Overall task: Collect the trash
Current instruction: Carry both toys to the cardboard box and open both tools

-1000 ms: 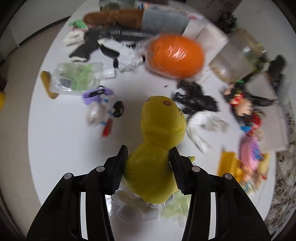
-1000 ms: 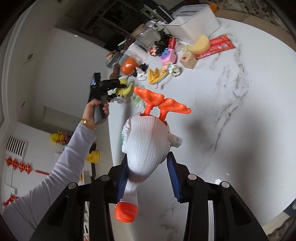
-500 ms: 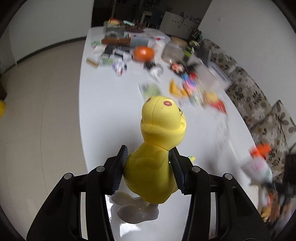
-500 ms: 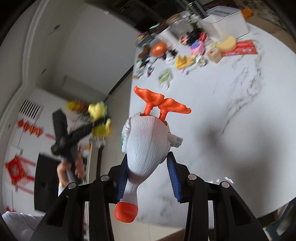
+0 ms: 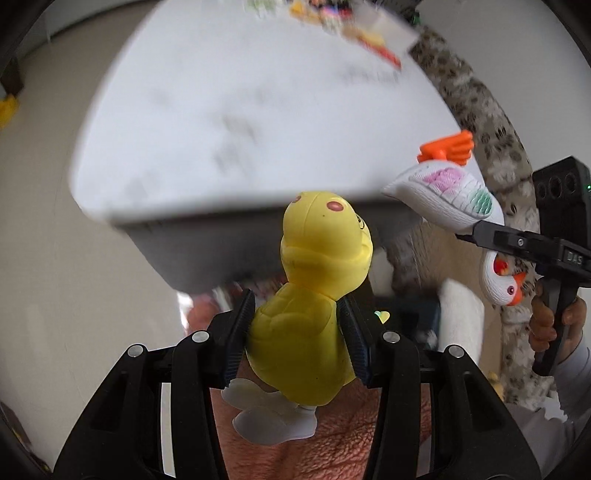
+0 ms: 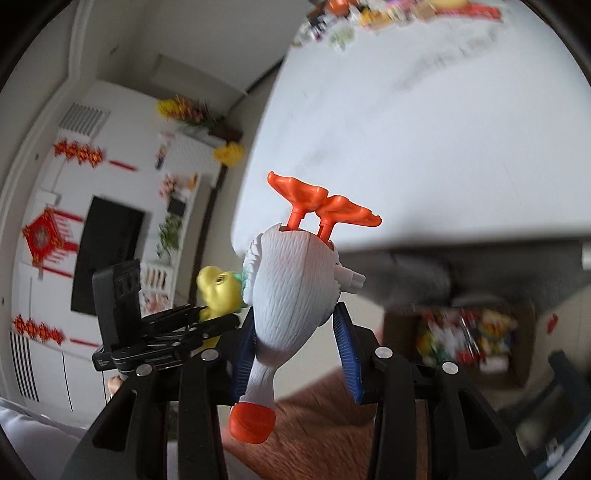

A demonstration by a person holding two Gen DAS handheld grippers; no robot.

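My left gripper (image 5: 295,317) is shut on a yellow toy duck (image 5: 325,240), its white feet hanging below the pads. My right gripper (image 6: 295,312) is shut on a white toy goose (image 6: 295,269), orange feet up and orange beak down. Both toys hang in the air just off the end of the white marble table (image 5: 221,110). In the left wrist view the right gripper (image 5: 476,232) holds the goose (image 5: 443,195) at the right, with a hand on its handle. In the right wrist view the left gripper (image 6: 207,314) and duck (image 6: 214,286) sit close on the left.
Blurred toys and wrappers lie at the table's far end (image 6: 369,14). A cardboard box (image 6: 521,354) of colourful items stands on the floor under the table. A brown rug (image 5: 332,454) lies below. A patterned sofa (image 5: 491,122) runs along the right.
Both grippers have swung back from over the cluttered tabletop to beyond its end, still holding duck and goose. The two grippers have come close together.
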